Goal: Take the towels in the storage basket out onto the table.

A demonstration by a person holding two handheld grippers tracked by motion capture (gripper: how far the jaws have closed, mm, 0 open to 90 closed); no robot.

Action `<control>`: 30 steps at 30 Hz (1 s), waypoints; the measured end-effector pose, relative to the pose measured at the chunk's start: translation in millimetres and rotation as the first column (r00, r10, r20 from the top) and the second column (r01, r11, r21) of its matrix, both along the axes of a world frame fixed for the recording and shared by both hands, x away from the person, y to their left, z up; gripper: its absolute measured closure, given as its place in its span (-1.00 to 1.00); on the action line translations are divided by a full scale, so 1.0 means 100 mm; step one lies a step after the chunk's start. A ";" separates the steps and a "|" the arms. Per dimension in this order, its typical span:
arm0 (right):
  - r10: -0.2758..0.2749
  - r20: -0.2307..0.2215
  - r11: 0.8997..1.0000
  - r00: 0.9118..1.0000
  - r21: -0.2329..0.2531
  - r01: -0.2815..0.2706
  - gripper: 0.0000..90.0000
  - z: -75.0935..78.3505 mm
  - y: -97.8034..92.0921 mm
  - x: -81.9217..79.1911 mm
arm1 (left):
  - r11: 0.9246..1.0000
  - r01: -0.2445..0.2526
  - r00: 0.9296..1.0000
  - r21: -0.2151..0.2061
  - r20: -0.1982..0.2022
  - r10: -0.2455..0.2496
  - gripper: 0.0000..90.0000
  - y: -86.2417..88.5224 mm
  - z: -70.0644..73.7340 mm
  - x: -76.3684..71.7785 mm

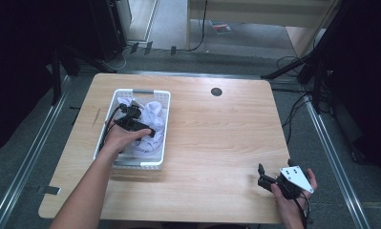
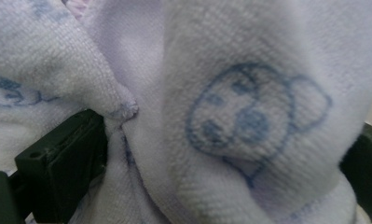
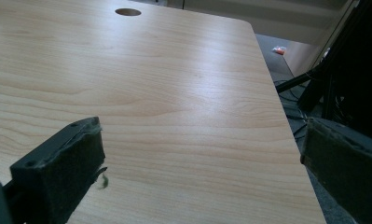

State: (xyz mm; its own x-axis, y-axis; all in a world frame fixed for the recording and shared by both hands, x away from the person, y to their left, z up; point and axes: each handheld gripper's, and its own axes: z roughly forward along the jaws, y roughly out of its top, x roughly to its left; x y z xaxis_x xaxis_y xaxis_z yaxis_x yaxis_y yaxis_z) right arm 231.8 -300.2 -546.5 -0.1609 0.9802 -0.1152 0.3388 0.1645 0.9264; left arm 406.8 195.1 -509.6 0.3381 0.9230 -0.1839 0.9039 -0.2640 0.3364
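1. The left gripper [image 1: 147, 132] is sitting down inside the white basket [image 1: 165, 125] at the left-middle of the wooden table [image 1: 216, 143], with the person's left hand [image 1: 121, 138] wrapped around it.
2. The towel [image 1: 152, 114], white-lilac with blue printed dog faces, is lying bunched in the basket, filling most of it.
3. In the left gripper view, a thick fold of the towel [image 2: 230, 121] is bulging between the two black jaws; the jaws are standing wide apart with cloth touching both, so the claw is spread around the fold, not pressed tight on it.
4. One dog face print is sitting right on the fold between the jaws.
5. The right gripper [image 1: 264, 180] is hovering at the near right corner of the table, well apart from the basket, held in the right hand [image 1: 293, 193].
6. In the right gripper view its jaws are spread wide with nothing between them, bare table [image 3: 174, 102] showing beyond.
7. A round cable hole [image 1: 216, 91] is showing near the table's far edge.
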 end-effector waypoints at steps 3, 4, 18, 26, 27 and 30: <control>-0.001 0.003 1.000 1.000 -0.007 0.001 -1.00 0.00 0.00 0.00 | 1.000 -0.015 1.000 0.015 -0.018 0.015 -0.92 -0.01 0.02 0.01; -0.001 0.004 1.000 1.000 -0.007 0.001 -1.00 0.00 0.00 0.00 | 1.000 -0.017 1.000 0.016 -0.019 0.018 -0.85 0.00 0.02 0.01; 0.005 -0.001 1.000 1.000 -0.003 -0.005 -1.00 0.00 0.01 0.00 | 0.995 -0.005 1.000 -0.104 -0.007 0.004 0.00 0.22 0.05 -0.03; 0.003 -0.003 1.000 1.000 0.006 -0.003 -1.00 0.00 0.00 0.00 | 0.999 -0.011 0.999 -0.053 0.032 0.012 0.31 0.17 0.11 -0.08; 0.003 -0.003 1.000 1.000 0.007 -0.003 -1.00 0.00 -0.01 0.00 | 0.998 -0.014 0.999 -0.057 0.029 0.016 0.32 0.17 0.12 -0.08; 0.004 -0.005 1.000 1.000 0.018 -0.004 -1.00 0.00 -0.01 0.00 | 0.999 -0.012 0.999 -0.032 0.036 0.013 0.36 0.17 0.16 -0.08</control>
